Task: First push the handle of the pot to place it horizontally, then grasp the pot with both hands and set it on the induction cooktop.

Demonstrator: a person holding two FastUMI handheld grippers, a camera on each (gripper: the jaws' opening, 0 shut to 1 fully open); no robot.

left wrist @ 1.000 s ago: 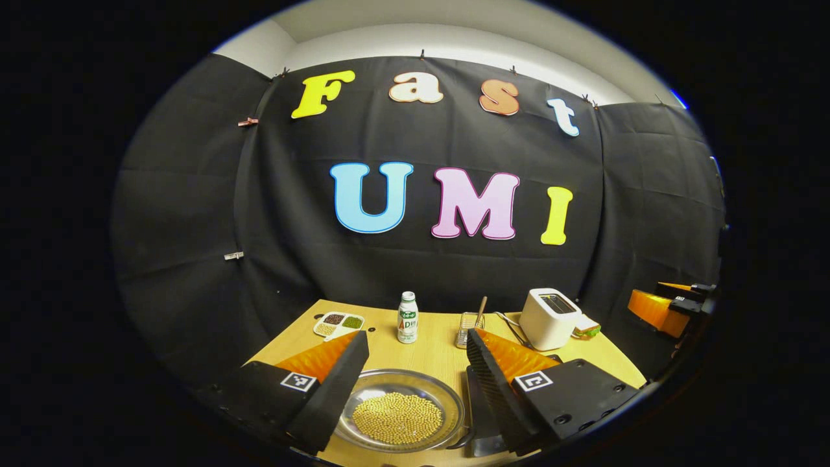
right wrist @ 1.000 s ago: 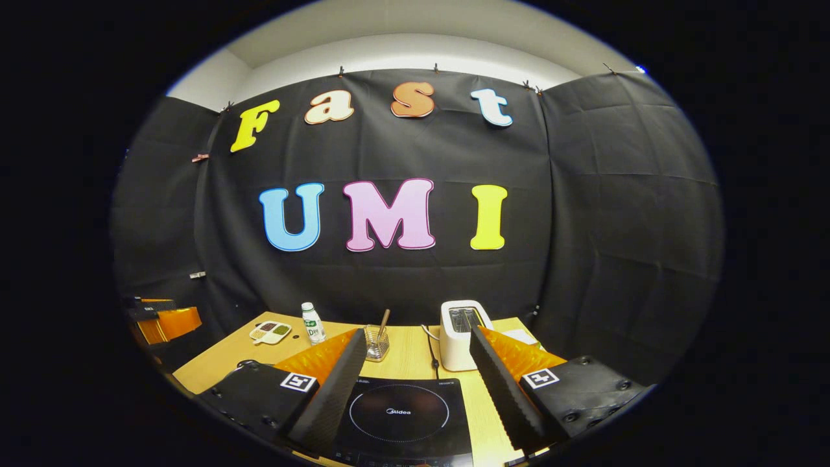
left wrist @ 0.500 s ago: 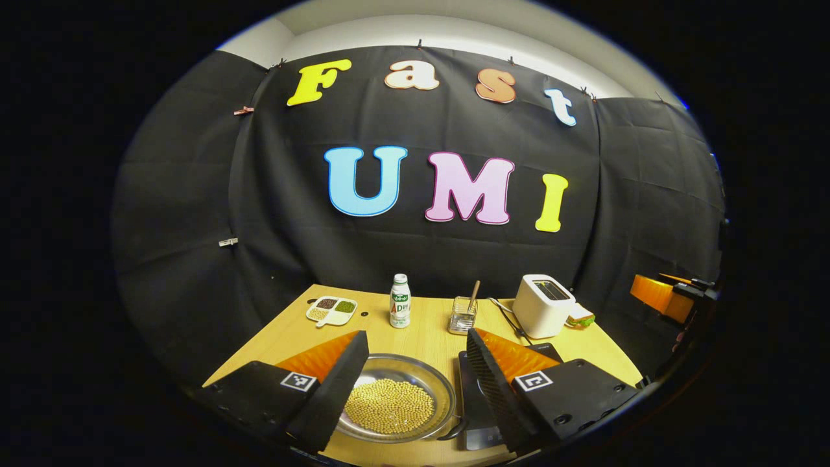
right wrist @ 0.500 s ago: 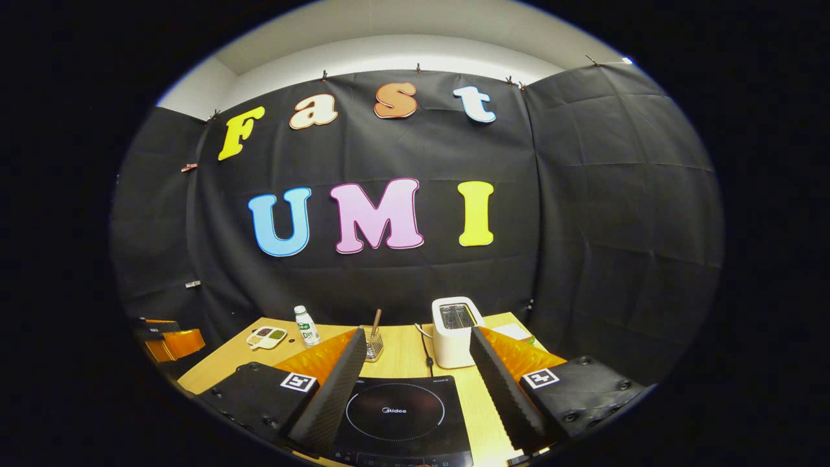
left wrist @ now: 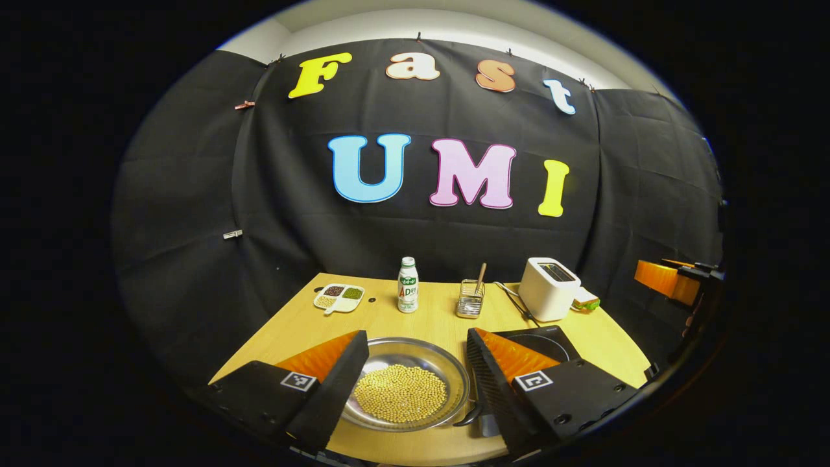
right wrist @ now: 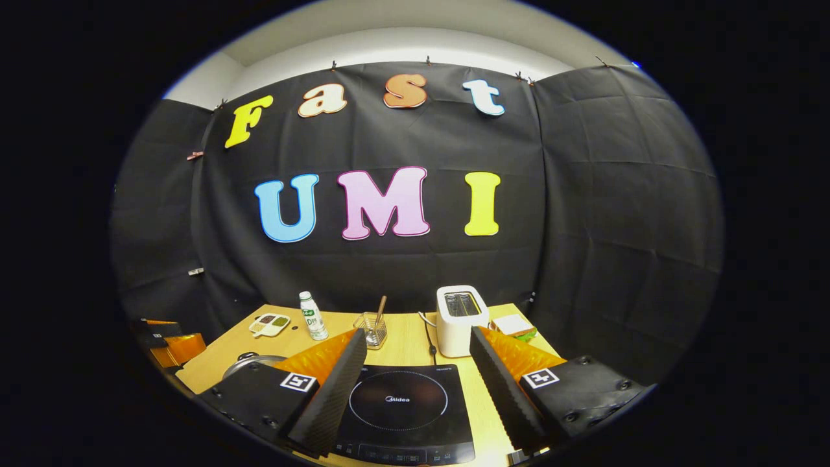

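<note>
Shiny metal pot [left wrist: 405,383] full of yellow beans is sitting on the wooden table [left wrist: 305,324], waiting between my fingers.

I am holding my left gripper [left wrist: 415,383] wide open over the pot, one finger on each side, not touching it. Its dark handle [left wrist: 468,417] is sticking out on the side by the induction cooktop [left wrist: 541,342] and pointing a bit toward me. My right gripper [right wrist: 415,383] is hanging wide open above the black cooktop [right wrist: 399,402]. From there, the pot's rim [right wrist: 249,360] is peeking out at the left.
</note>
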